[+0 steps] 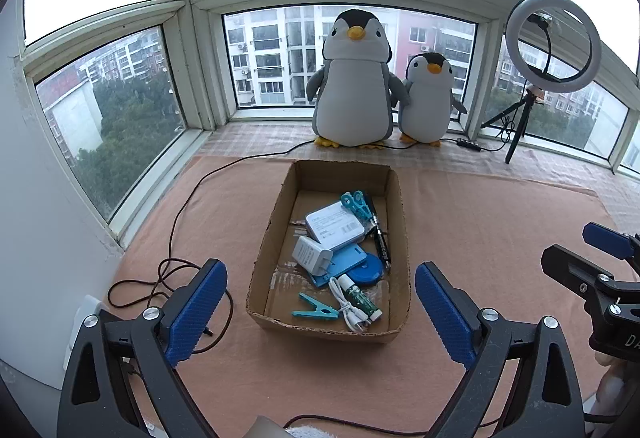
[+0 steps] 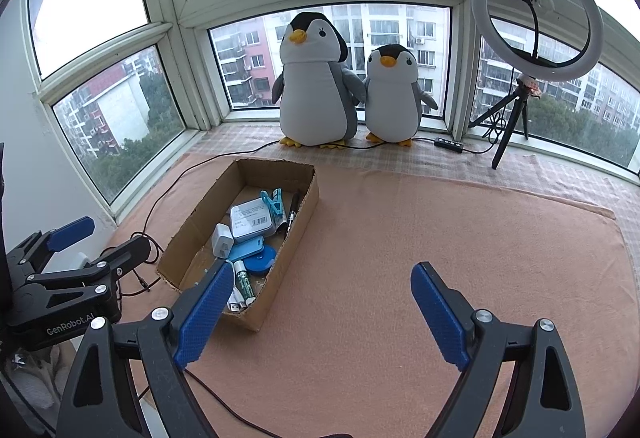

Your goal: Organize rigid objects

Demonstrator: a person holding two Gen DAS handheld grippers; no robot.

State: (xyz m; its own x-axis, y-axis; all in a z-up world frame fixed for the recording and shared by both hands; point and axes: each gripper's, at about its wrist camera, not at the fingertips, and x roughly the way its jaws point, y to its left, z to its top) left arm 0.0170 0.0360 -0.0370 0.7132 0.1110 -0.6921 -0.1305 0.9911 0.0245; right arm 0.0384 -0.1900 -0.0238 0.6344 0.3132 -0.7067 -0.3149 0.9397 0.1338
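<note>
Both grippers, left (image 1: 320, 310) & right (image 2: 322, 314), wide, empty.
Small stuff all in cardboard box (image 1: 404, 238); mat (image 2: 440, 238) bare, looks abt done.

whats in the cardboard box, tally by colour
In the cardboard box:
white: 4 (power bank, charger plug, cable, tube)
blue/teal: 4 (clips, flat case, round disc)
black: 1 (pen)
green: 1 (small stick)
total: 10
</note>
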